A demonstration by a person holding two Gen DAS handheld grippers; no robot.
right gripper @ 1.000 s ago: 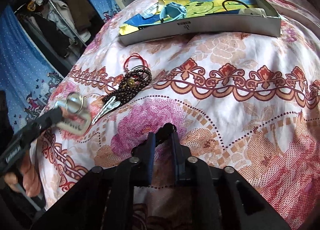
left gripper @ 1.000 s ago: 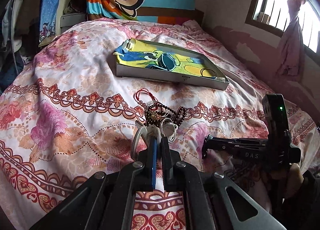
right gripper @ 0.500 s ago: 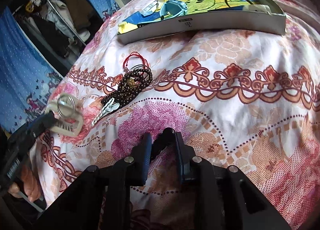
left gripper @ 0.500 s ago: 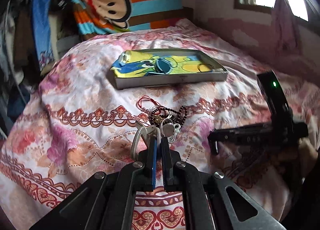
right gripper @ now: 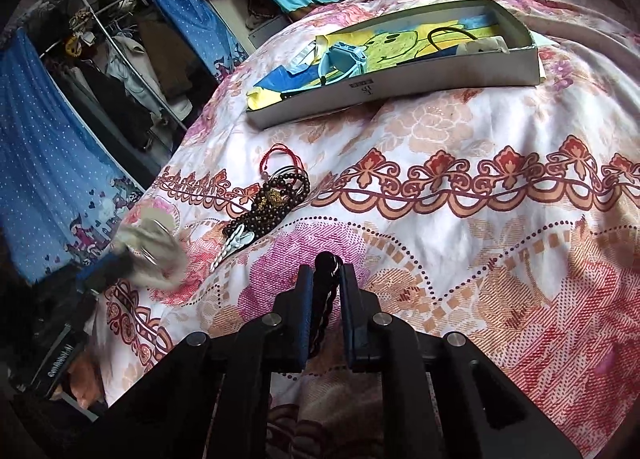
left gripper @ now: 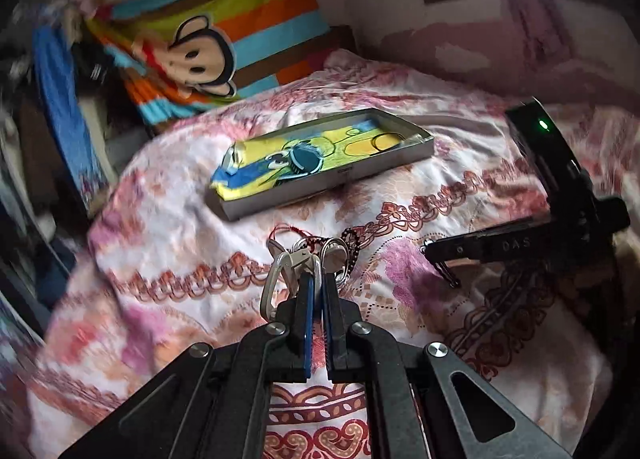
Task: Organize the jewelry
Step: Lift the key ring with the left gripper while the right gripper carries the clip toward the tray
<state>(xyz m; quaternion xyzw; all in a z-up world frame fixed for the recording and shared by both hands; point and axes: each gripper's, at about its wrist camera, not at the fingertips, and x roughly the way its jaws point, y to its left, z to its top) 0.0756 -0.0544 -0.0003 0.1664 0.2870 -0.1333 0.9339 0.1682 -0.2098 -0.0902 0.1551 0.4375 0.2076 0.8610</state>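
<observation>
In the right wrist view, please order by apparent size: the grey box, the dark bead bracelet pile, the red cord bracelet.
1. grey box
2. dark bead bracelet pile
3. red cord bracelet
The box also lies farthest from the camera.

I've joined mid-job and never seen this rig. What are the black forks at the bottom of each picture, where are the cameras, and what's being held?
There is no robot. A person holds a two-finger gripper in each hand, and a fisheye camera on each looks along its fingers. The forks are those fingers.

In the left wrist view, the left gripper is shut on a cluster of silver bangles.

In the right wrist view, the right gripper pinches a dark braided cord. Its jaws have just been closing on it.

On the floral bedspread lie a pile of dark bead strands, a red string bracelet and a shallow grey box already holding a few pieces.
</observation>
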